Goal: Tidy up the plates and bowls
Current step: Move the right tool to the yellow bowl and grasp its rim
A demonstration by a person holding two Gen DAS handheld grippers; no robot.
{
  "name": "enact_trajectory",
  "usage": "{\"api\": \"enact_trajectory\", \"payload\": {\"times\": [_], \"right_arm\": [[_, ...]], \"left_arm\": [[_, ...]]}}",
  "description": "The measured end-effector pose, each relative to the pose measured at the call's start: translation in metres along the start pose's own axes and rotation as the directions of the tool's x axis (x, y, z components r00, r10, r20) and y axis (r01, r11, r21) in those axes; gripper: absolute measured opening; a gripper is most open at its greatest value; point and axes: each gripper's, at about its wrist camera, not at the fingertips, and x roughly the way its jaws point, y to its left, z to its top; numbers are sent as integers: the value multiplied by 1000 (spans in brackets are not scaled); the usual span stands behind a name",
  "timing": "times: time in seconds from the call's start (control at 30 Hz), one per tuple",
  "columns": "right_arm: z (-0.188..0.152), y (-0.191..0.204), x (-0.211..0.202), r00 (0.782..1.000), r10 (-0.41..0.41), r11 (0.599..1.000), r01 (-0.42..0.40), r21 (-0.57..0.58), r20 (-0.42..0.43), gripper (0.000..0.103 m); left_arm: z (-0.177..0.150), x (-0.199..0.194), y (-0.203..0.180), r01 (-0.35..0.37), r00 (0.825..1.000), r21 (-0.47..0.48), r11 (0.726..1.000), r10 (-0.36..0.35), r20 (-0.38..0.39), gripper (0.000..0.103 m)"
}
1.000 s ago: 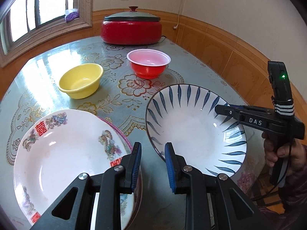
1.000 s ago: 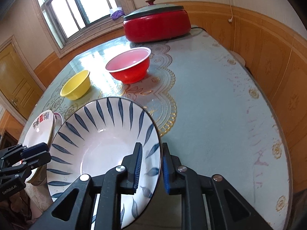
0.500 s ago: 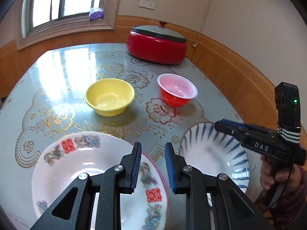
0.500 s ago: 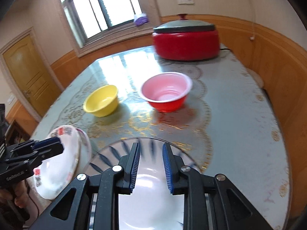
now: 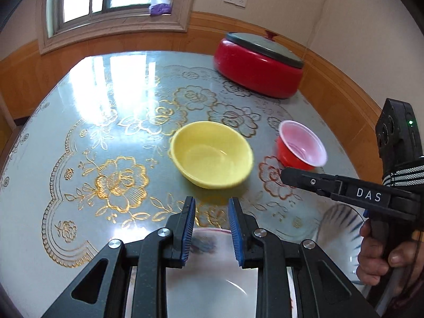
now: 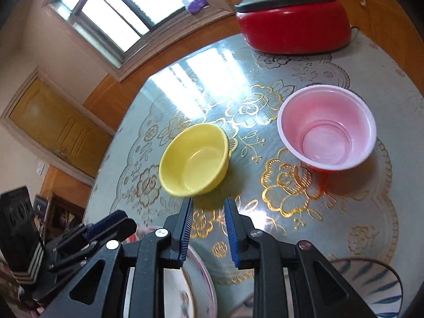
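Note:
A yellow bowl [image 5: 212, 156] [image 6: 193, 164] stands mid-table, just beyond both grippers. To its right is a red bowl with a pink inside [image 5: 302, 145] [image 6: 327, 127]. My left gripper [image 5: 212, 204] hovers over the far rim of a white patterned plate [image 5: 212, 270] [image 6: 196, 278], jaws slightly apart and empty. My right gripper [image 6: 208, 204] hangs in front of the yellow bowl, narrowly open and empty too. A blue-striped plate [image 5: 336, 228] [image 6: 371, 278] lies at the near right edge. Each view shows the other gripper: the right gripper [image 5: 288, 176], the left gripper [image 6: 116, 222].
A red electric cooker with a dark lid [image 5: 259, 66] [image 6: 291, 23] sits at the table's far right, by the wood-panelled wall. The round table [image 5: 79, 132] carries a glossy floral cloth. A hand [image 5: 381, 254] holds the right gripper's handle.
Both grippers have moved away from the plates toward the two bowls. The plates slid to the bottom of each view and the yellow bowl came to the centre.

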Motion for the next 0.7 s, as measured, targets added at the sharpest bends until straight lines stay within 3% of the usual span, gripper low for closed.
{"api": "enact_trajectory", "payload": {"times": [0.17, 0.53, 0.63, 0.7], "right_arm": [[19, 4, 23, 999, -43, 997, 44, 65, -14, 24], [32, 0, 62, 989, -136, 986, 141, 86, -60, 24], [33, -5, 68, 987, -144, 984, 150, 93, -72, 22], [33, -5, 71, 985, -152, 984, 158, 80, -80, 14]], "left_arm": [[18, 18, 20, 10, 1000, -37, 999, -11, -21, 26], [48, 66, 44, 32, 995, -119, 992, -43, -91, 26], [50, 79, 45, 37, 991, -132, 991, -53, -121, 25], [51, 86, 43, 36, 990, -126, 991, -52, -132, 22]]}}
